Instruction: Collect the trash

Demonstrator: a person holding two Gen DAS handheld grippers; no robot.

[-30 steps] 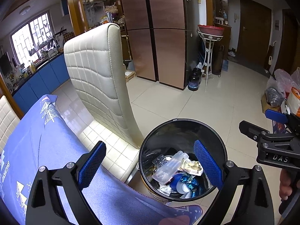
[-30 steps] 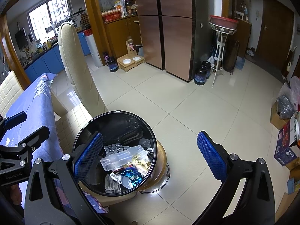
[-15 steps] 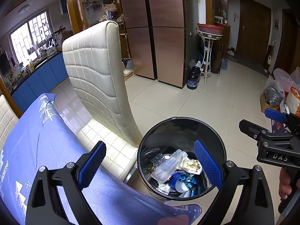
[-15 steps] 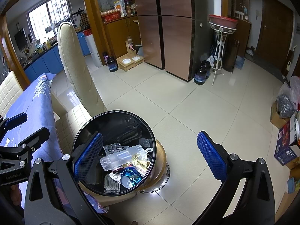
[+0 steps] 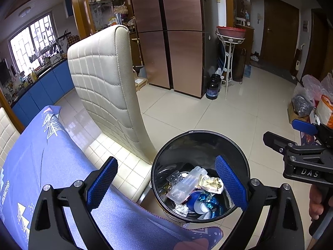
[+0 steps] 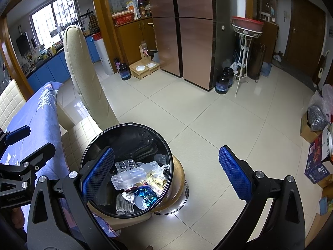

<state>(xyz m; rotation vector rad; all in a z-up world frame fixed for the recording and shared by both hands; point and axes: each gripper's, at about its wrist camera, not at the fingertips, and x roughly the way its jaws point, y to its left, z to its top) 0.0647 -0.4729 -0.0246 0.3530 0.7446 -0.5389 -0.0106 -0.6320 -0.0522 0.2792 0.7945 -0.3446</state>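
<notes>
Two grippers hang over the scene with nothing in them: the left gripper (image 5: 166,184) has its jaws spread wide above the edge of the table (image 5: 41,166), and the right gripper (image 6: 166,177) has its jaws equally wide, one blue pad over the bin. The table's blue cloth shows no litter in the part in view, though much of it lies outside both views. The trash bin (image 6: 104,137) stands on the floor just beside the table and a cream chair (image 5: 104,83). Inside it lies the collected trash: a clear plastic bottle (image 6: 135,174) on top, a crumpled wrapper (image 5: 211,184) beside it, and shiny blue foil (image 6: 145,193) beneath. Judging by this, collecting looks finished or nearly so.
</notes>
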